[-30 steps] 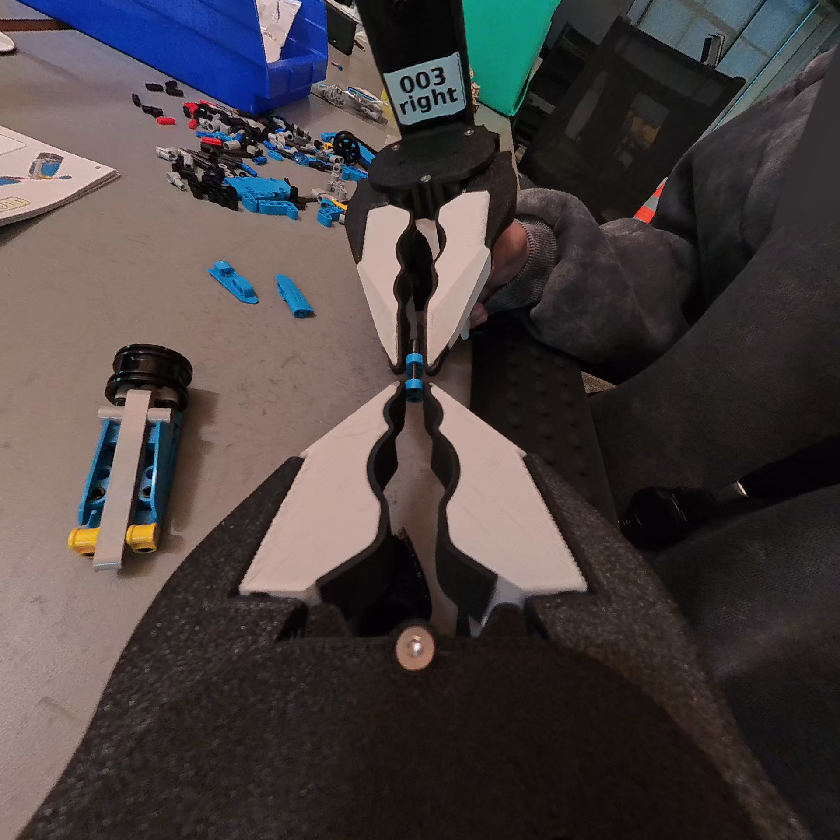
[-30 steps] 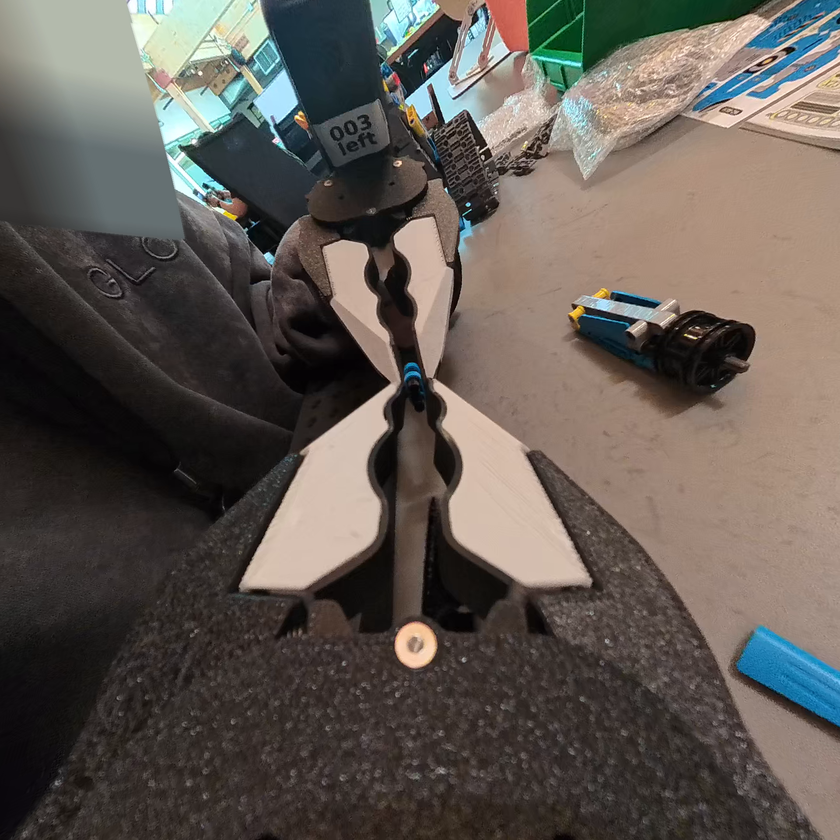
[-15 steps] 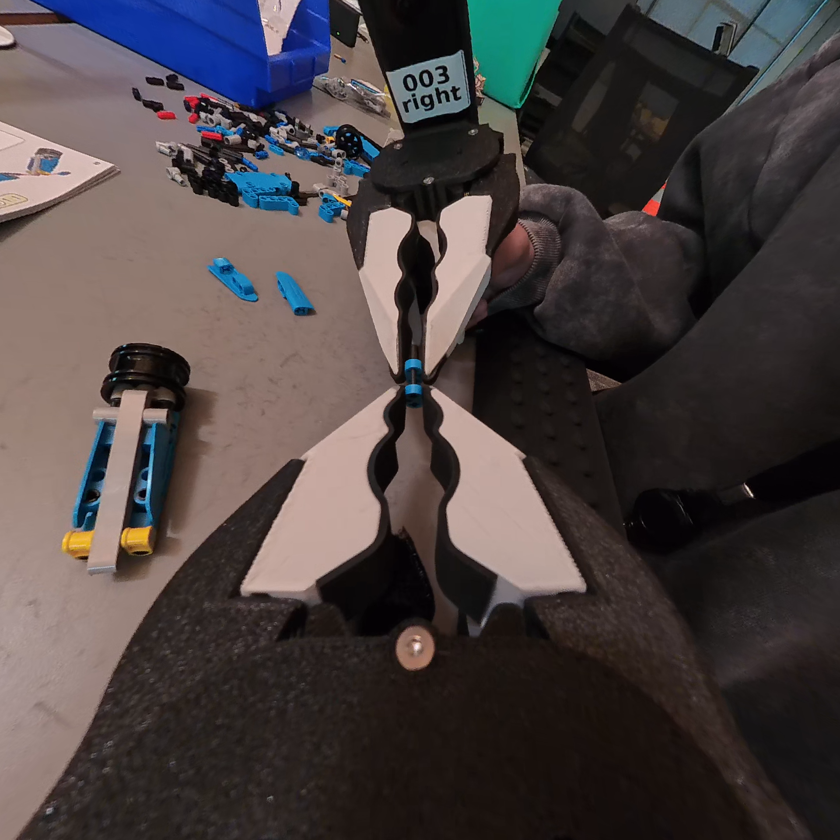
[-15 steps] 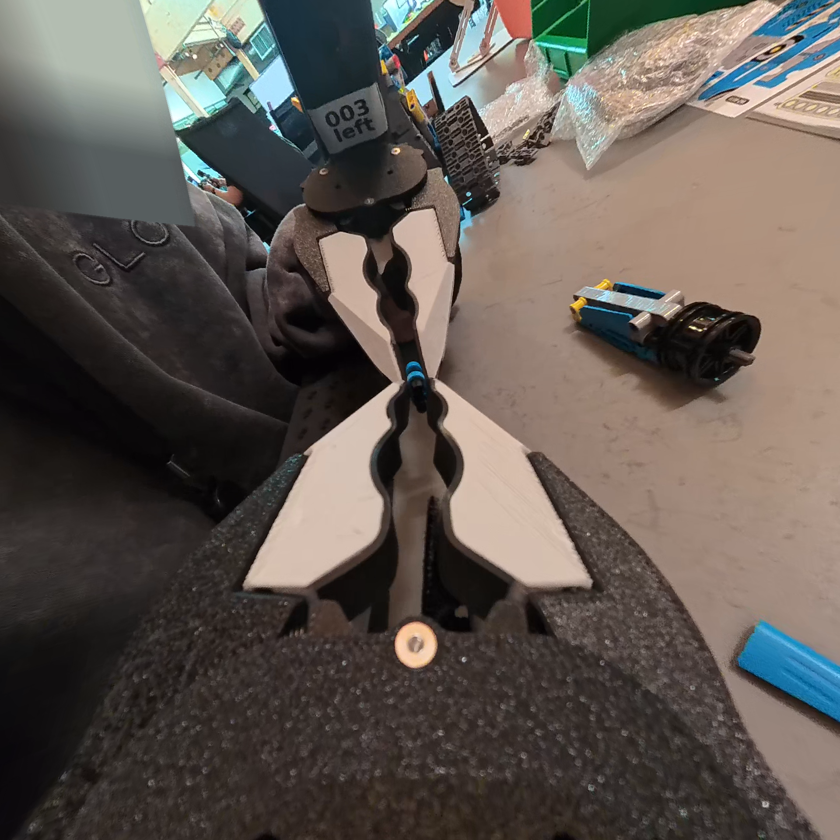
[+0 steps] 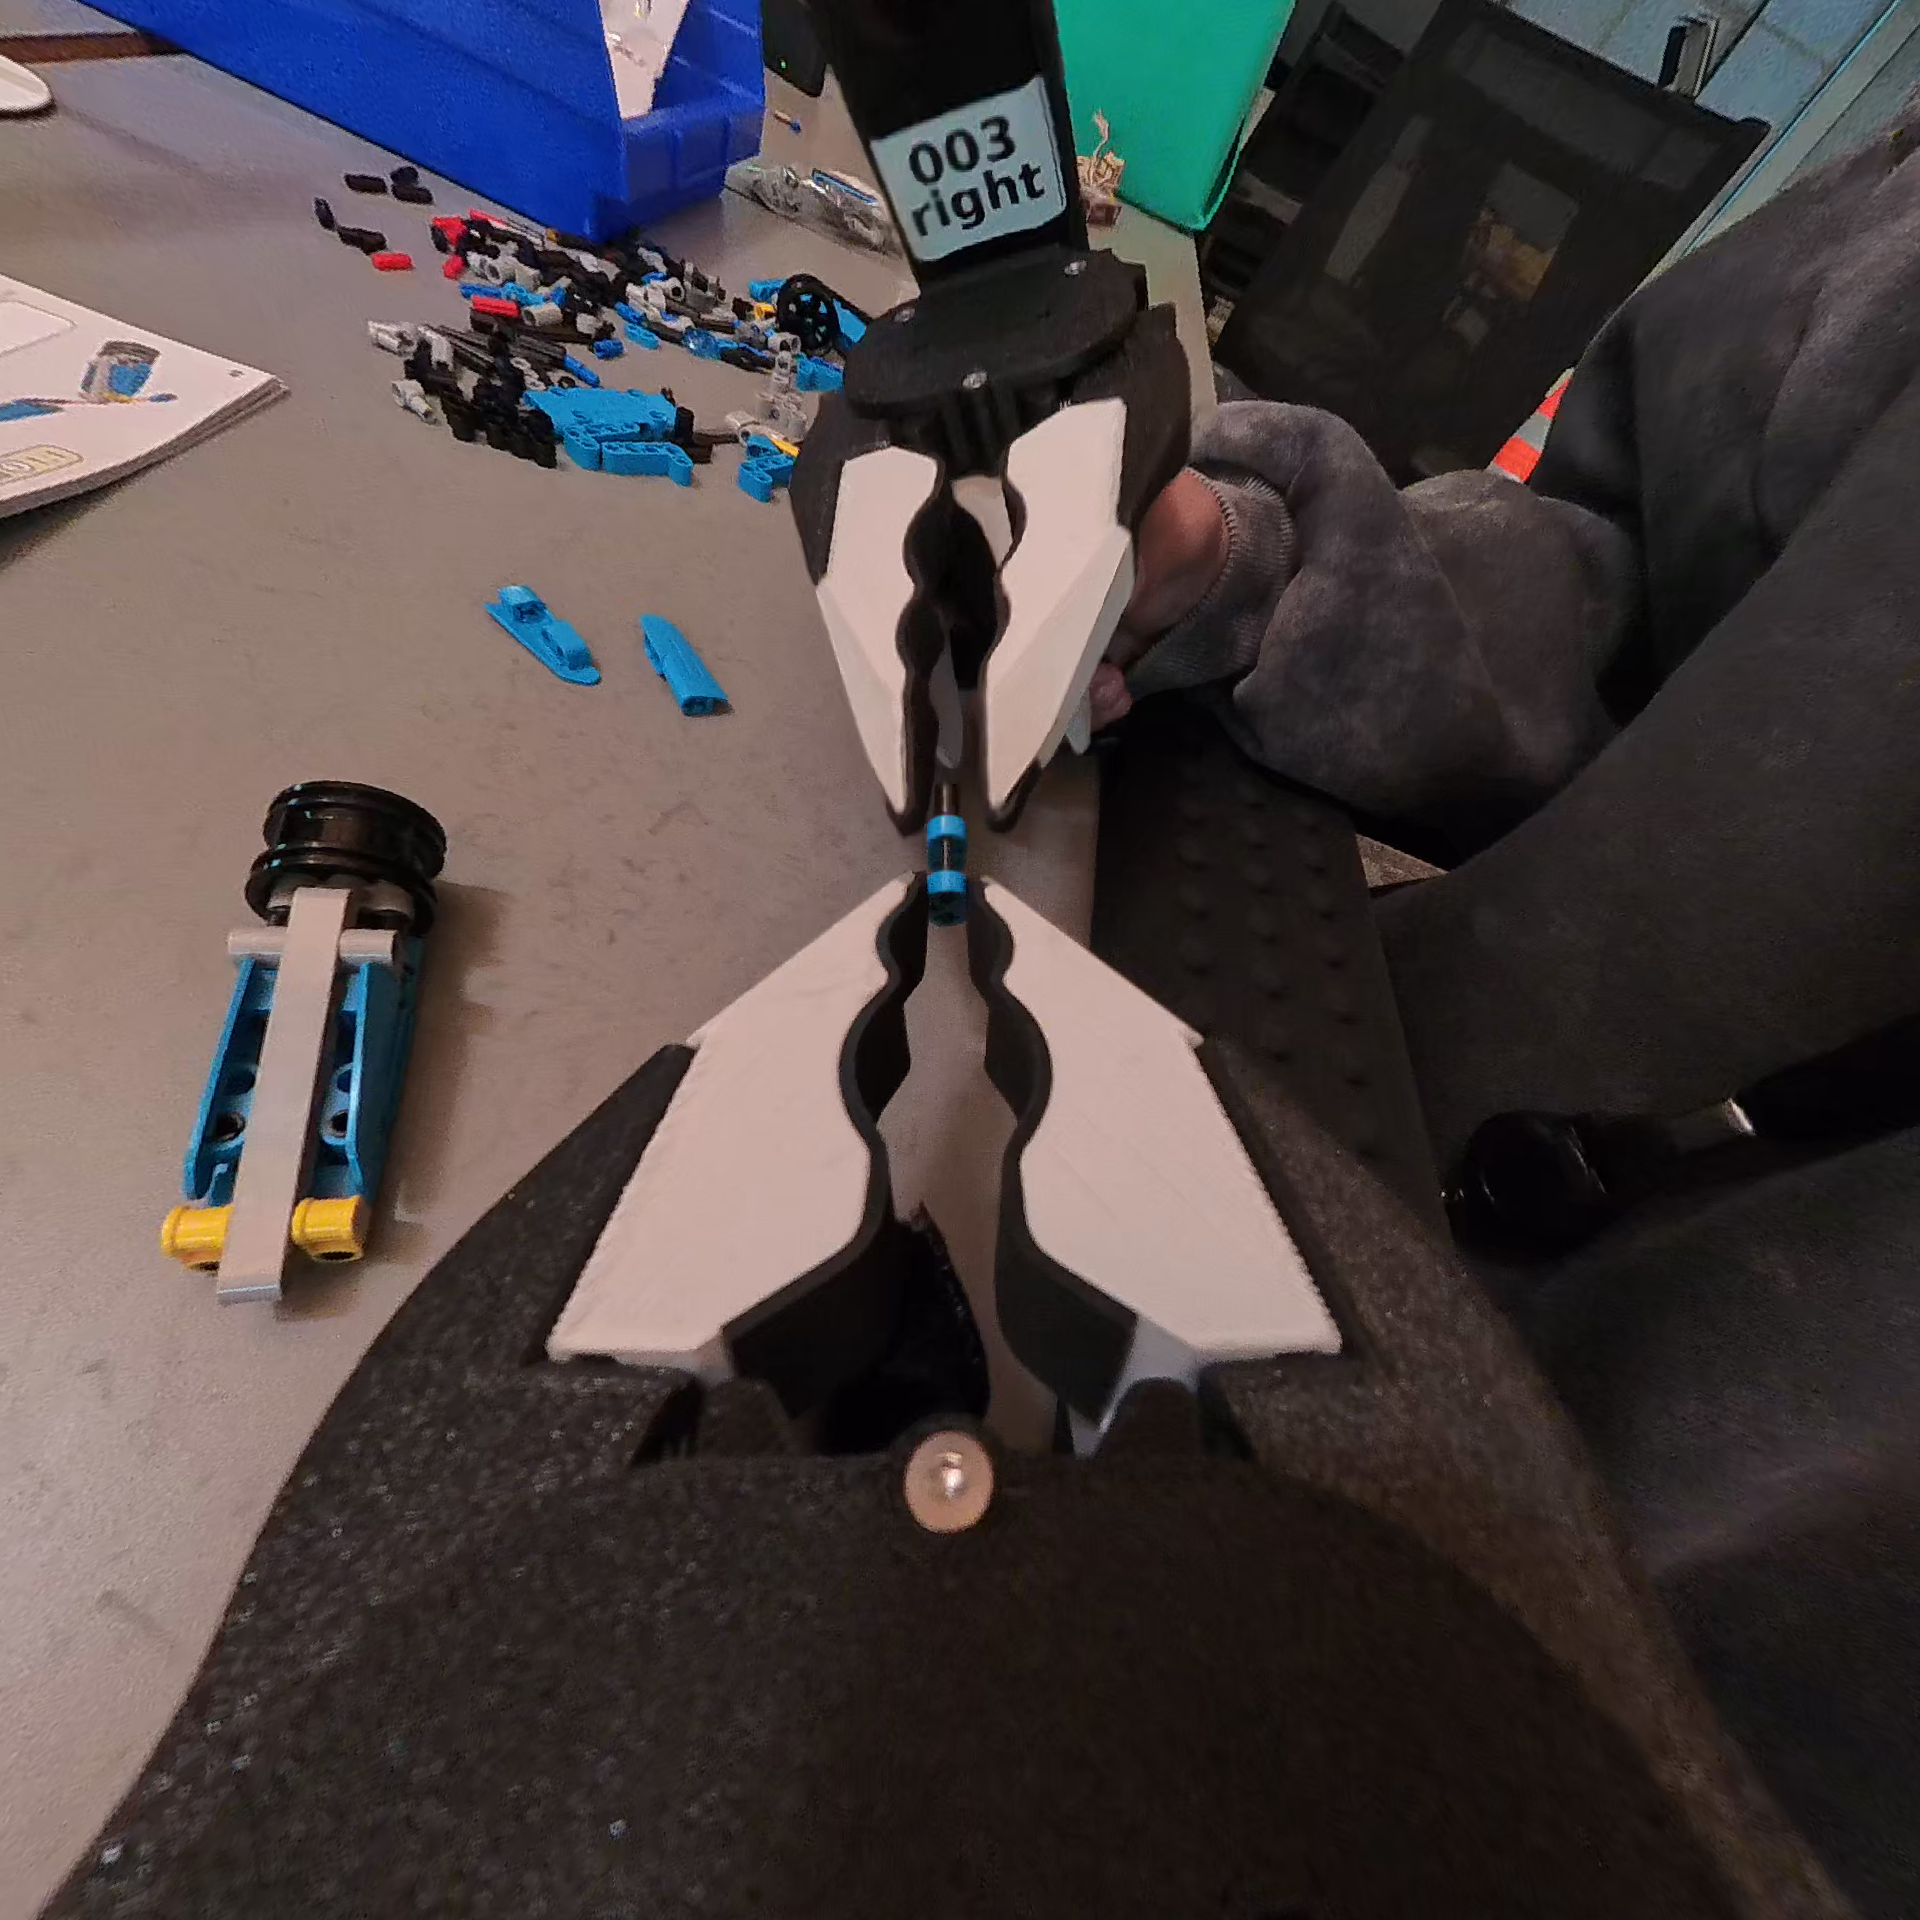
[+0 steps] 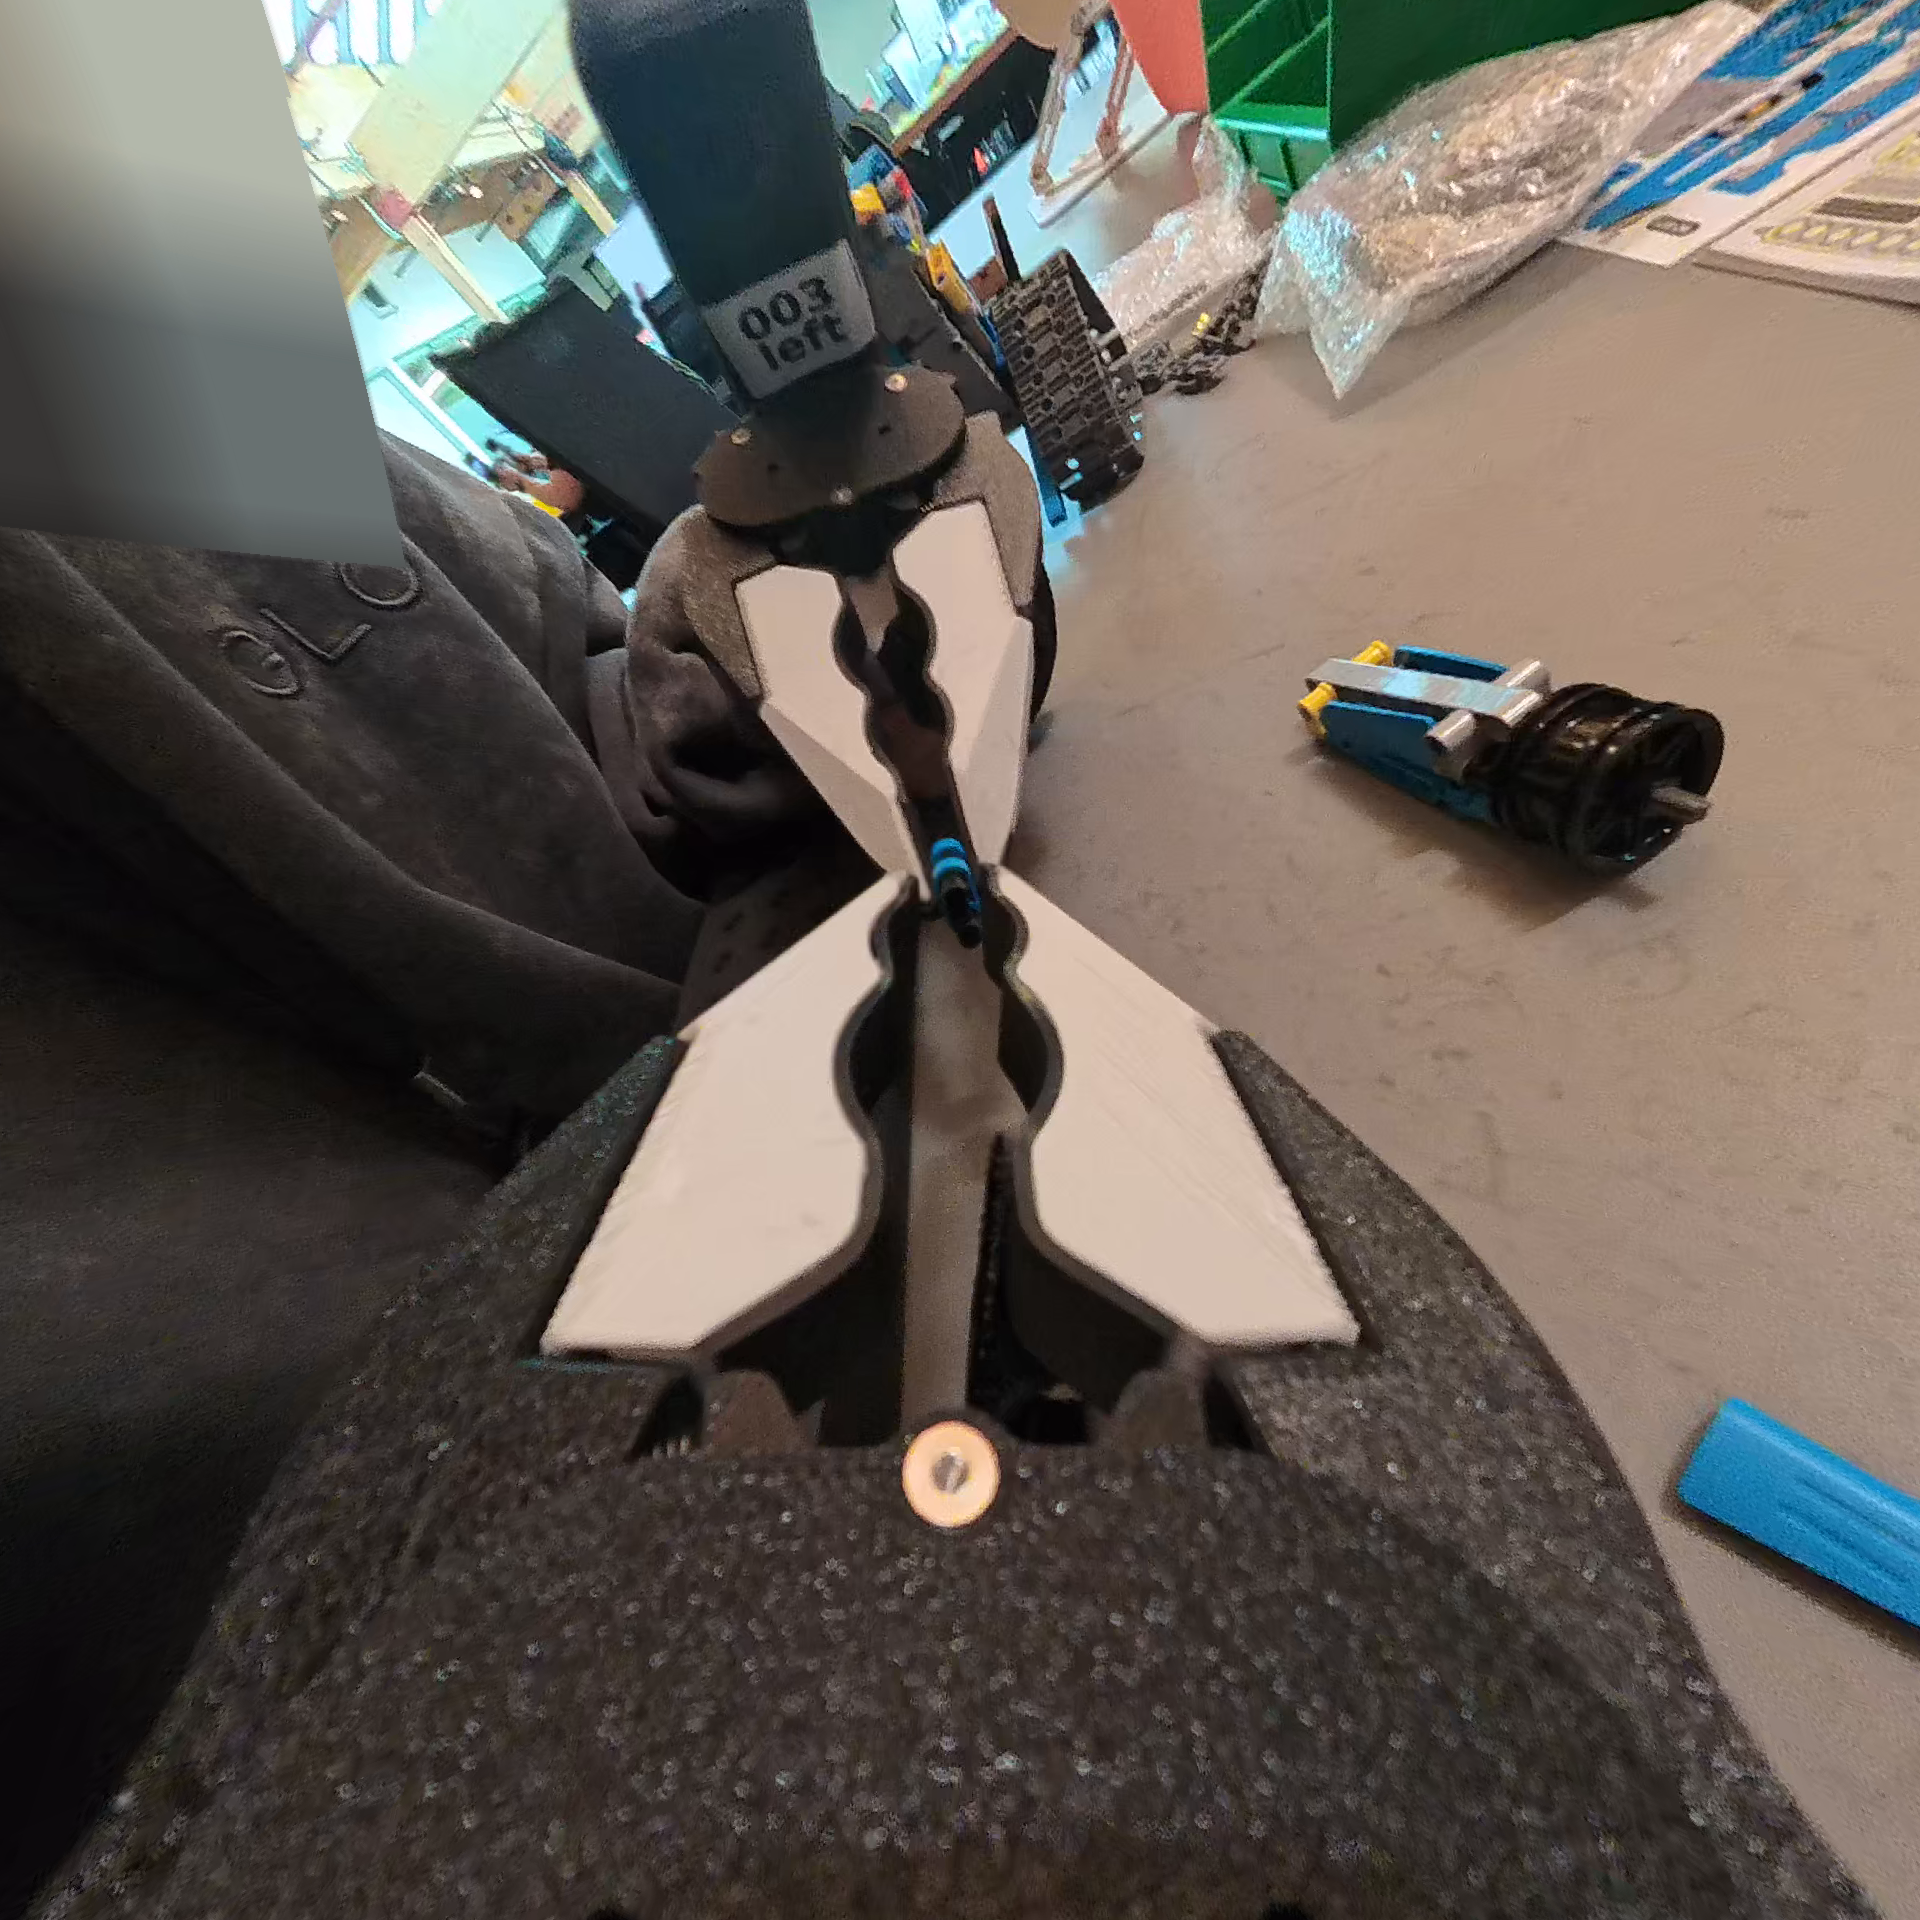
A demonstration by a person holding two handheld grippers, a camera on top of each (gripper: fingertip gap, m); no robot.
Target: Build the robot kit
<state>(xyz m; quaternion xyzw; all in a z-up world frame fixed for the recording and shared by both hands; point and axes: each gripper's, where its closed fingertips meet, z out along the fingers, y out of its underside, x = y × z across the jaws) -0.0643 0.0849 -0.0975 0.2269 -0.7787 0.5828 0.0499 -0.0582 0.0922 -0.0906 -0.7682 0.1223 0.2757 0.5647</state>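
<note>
A thin black axle with two blue bushes (image 5: 945, 860) hangs between my two grippers, which meet tip to tip above the grey table's near edge. My left gripper (image 5: 945, 906) is shut on the nearer blue bush end. My right gripper (image 5: 948, 816), held by a hand in a grey sleeve (image 5: 1351, 613), is shut on the axle's far end. In the right wrist view the same axle (image 6: 951, 881) sits between my right gripper (image 6: 951, 914) and the left gripper (image 6: 951, 847). How far the axle reaches inside the jaws is hidden.
A blue and grey assembly with a black wheel (image 5: 301, 1029) lies on the table (image 5: 623, 831), also in the right wrist view (image 6: 1507, 748). Two blue panels (image 5: 540, 649), a pile of small parts (image 5: 582, 343), a blue bin (image 5: 468, 94), a booklet (image 5: 104, 405), plastic bags (image 6: 1455, 208). The grippers are tip to tip, or close to it.
Both grippers stay shut, tip to tip on the axle. The views have only drifted slightly, and nothing on the table has moved.
</note>
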